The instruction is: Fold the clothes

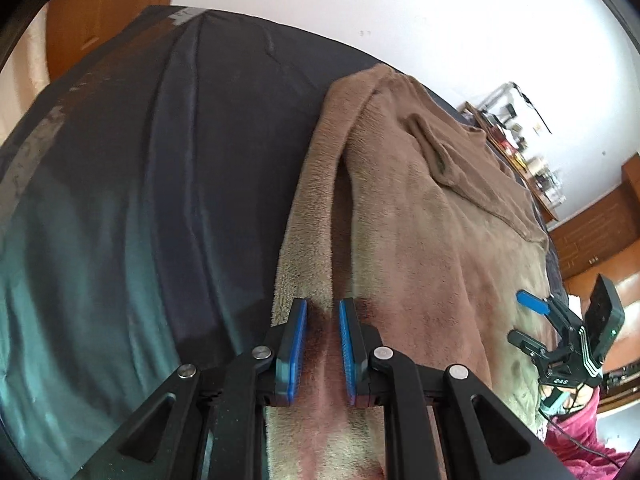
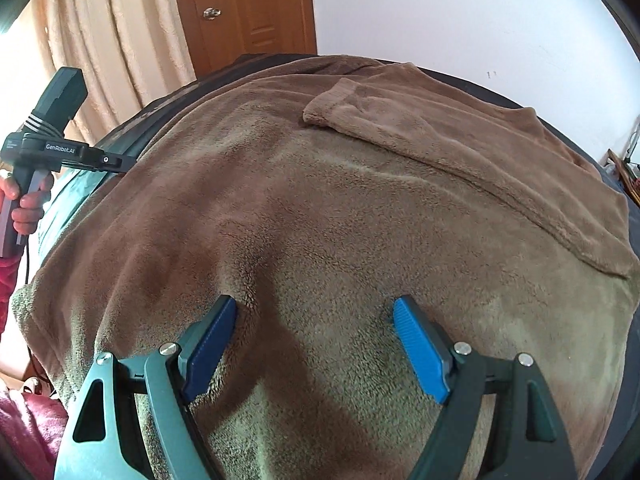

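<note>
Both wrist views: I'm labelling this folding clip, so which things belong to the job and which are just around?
Job:
brown fleece garment
left gripper
right gripper
dark bed cover

Just around:
wooden door
curtain
cluttered shelf

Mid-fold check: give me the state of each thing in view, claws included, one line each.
Brown fleece top: spread flat on the bed, one sleeve folded across its body.
Left claw: narrowly open over the garment's left edge, not clamped.
Right claw: wide open, pads on the fleece.
Dark bedsheet: wrinkled.
Door: shut.
</note>
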{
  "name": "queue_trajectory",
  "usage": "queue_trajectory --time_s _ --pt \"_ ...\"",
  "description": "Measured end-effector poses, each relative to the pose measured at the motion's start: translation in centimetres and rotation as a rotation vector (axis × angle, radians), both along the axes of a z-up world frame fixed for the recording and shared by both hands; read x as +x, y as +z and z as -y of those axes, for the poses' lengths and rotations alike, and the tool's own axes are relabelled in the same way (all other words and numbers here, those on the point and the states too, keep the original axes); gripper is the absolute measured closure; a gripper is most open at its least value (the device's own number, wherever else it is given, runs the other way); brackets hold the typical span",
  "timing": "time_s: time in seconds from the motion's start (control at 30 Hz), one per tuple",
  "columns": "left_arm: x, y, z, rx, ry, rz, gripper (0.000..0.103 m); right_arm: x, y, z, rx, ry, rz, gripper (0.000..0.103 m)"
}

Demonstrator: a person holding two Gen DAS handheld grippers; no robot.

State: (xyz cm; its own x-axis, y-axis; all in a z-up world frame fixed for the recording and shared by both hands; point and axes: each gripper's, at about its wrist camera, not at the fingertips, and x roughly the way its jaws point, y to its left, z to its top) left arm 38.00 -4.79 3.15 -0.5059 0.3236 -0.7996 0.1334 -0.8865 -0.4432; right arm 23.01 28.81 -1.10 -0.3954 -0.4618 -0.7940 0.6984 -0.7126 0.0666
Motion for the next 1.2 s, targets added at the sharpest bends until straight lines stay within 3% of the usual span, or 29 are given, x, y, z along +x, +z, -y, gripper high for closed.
queue_trajectory --time_s 0.47,0.53,0.6,0.63,0.87,0.93,1.0,1.2 --pt "3.5 -0.8 0.9 -0.022 0.029 0.035 0.084 -0.1 -0.1 -0.5 -0.044 -0.005 0.016 0.018" --pt "3.7 -0.7 0.6 -0.014 0.022 0.026 0.074 -0.1 -0.1 -0.7 -0.052 -0.007 0.020 0.018" --pt "4.0 -0.5 0.4 0.011 0.013 0.008 0.042 -0.2 -0.2 -0.7 -0.057 -0.007 0.022 0.018" --pt "4.0 -0.5 0.3 0.008 0.015 0.007 0.039 -0.2 -0.2 -0.8 -0.059 -0.006 0.023 0.018" --pt "4.7 -0.3 -0.5 -0.063 0.002 -0.005 0.038 -0.2 -0.2 -0.9 -0.072 -0.006 0.028 0.018" --pt "5.0 -0.3 -0.6 -0.089 -0.002 -0.008 0.042 -0.2 -0.2 -1.0 -0.077 -0.007 0.031 0.018" --pt "5.3 -0.4 -0.8 -0.136 0.004 -0.005 0.065 -0.2 -0.2 -1.0 -0.081 -0.008 0.032 0.018" --pt "5.7 -0.6 -0.8 -0.155 0.027 0.012 0.091 -0.2 -0.2 -1.0 -0.089 -0.015 0.036 0.018"
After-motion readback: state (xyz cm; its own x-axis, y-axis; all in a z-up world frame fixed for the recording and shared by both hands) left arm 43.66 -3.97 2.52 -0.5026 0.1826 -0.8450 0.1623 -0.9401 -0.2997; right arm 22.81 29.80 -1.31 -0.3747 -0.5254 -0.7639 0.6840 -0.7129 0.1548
